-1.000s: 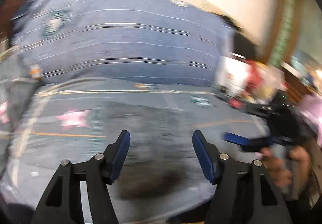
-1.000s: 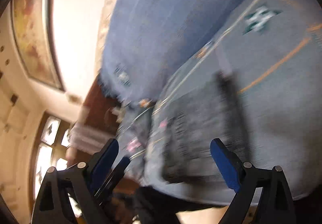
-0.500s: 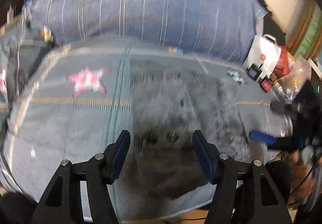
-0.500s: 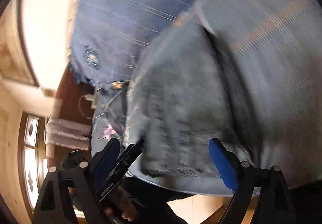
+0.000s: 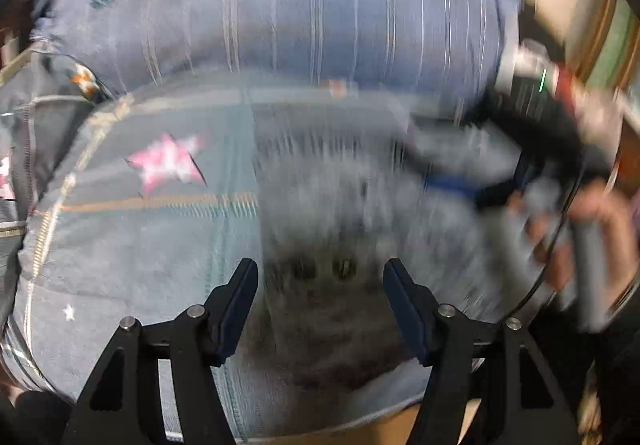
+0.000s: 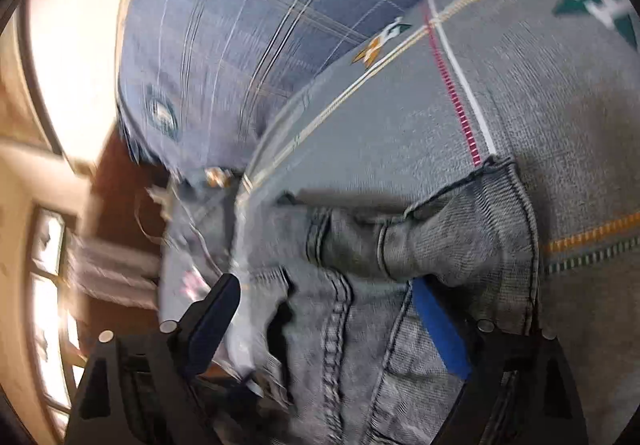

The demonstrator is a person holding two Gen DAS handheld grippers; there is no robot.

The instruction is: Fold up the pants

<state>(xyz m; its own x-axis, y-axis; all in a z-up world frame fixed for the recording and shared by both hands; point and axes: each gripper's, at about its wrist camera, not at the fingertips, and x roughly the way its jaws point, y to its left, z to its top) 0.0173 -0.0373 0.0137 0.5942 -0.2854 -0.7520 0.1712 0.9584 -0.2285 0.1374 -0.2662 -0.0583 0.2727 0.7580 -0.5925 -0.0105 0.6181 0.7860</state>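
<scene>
A: Where are the pants [image 6: 420, 257] sitting?

B: Grey jeans, lying on the quilt [image 6: 400, 117] near the front edge of the bed. They are looking bunched, not flat. In the right wrist view a hem corner is lying at the far right, and a fold of denim is humping up in the middle.

A: Grippers?

B: The left gripper [image 5: 320, 305] is hanging over the near part of the jeans, fingers spread, nothing between them that I can see touching. The view is blurred, so contact is hard to call. The right gripper [image 6: 332, 317] is standing wide too, reaching into the denim. The cloth is lying between its fingers, but the pads are not looking pressed on it. The blue right finger [image 6: 440, 329] is sitting against the fabric, maybe under a fold; I cannot tell which.

A: Is the right one visible from the left camera?

B: Yes, as a blur at the right, with the person's hand [image 5: 580, 233] wrapping its handle.

A: Progress?

B: I am judging it as early. No neat fold is showing, and the pants are reading as a rumpled heap. Both grippers are lining up for a grasp. Grabbing, spreading flat and all the folding are looking like what is left.

A: The striped pillow [image 5: 320, 13]?

B: It is sitting far back, clear of the jeans.
</scene>
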